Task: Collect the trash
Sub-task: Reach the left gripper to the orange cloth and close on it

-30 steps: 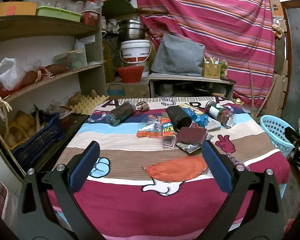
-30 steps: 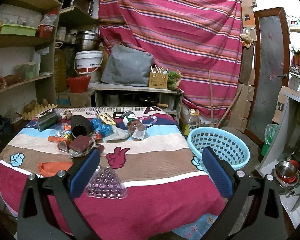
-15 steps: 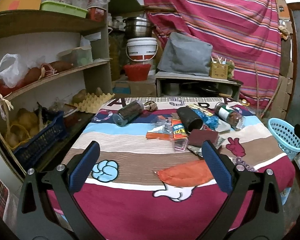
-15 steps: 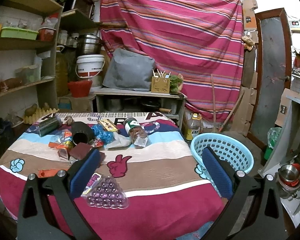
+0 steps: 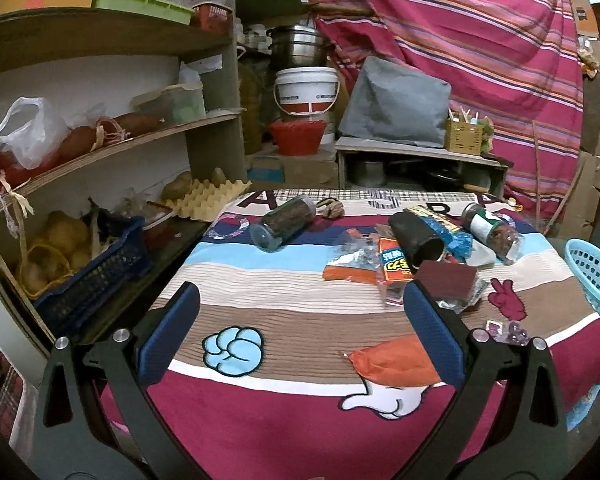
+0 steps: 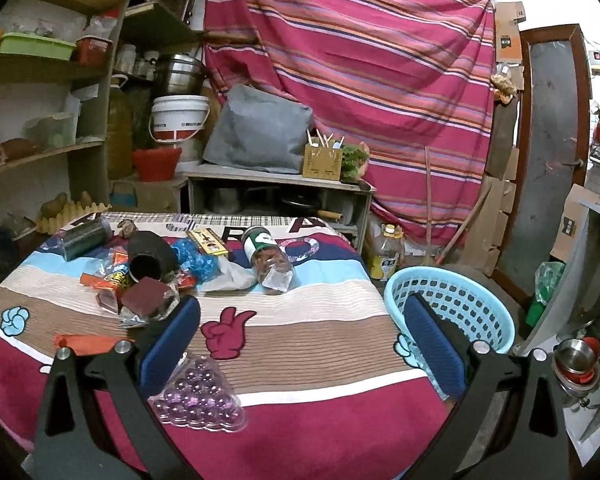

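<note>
jars (image 6: pixel 269 260): 2 (lying down) | black tube (image 6: pixel 148 258): 1 | orange packet (image 5: pixel 394 360): 1 | basket (image 6: pixel 452 308): 1

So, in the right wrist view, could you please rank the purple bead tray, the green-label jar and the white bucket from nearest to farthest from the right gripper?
1. Purple bead tray, by the left finger of the right gripper.
2. Green-label jar, mid-table.
3. White bucket, beyond the table.
</note>
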`<state>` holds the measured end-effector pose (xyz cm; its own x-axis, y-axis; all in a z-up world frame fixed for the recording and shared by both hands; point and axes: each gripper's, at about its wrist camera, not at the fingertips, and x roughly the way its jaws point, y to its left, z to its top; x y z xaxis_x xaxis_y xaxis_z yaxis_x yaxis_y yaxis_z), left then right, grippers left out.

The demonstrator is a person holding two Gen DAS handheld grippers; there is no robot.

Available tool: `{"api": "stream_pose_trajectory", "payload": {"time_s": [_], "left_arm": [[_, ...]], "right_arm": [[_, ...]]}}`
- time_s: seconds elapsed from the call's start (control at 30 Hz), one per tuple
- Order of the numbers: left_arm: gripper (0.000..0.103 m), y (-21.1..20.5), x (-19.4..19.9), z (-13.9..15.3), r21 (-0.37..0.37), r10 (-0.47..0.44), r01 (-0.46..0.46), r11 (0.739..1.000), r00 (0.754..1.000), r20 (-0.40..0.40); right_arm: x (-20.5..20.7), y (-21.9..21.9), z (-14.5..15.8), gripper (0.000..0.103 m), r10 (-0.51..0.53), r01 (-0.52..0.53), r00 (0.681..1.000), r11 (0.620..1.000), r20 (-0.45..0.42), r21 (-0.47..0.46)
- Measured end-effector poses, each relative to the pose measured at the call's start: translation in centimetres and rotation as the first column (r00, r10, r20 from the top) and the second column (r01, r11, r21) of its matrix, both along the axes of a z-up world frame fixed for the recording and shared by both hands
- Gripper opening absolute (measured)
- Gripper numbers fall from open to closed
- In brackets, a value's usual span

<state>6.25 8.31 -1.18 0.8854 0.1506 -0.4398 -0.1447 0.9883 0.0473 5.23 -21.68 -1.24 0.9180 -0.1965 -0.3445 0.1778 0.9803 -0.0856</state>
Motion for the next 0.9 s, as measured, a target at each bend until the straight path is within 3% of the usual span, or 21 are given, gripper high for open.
{"api": "stream_pose_trajectory", "payload": {"time_s": [0.23, 0.5, 0.9], "left_arm": [[0.098, 0.5, 1.3, -0.6, 0.007, 0.034, -0.034, 0.999, 0.999, -0.013], [0.098, 1.1, 1.6, -1.5, 0.022, 0.048, -0.047, 0.999, 0.999, -0.019], [0.098, 3.9, 4.0, -4.9, -0.007, 0.084, -0.085, 0.996, 0.99, -0.112]], "right_arm": [[0.9, -0.7, -1.0, 0.1, 0.003, -0.003, 1.0, 1.0, -0.002, 0.012], [2.5, -1.2, -2.1, 0.1, -0.014, 0.014, 0.995, 1.0, -0.096, -0.004], [3.5, -1.0, -4.2, 0.1, -0.018, 0.013, 0.992, 0.999, -0.124, -0.04]]}}
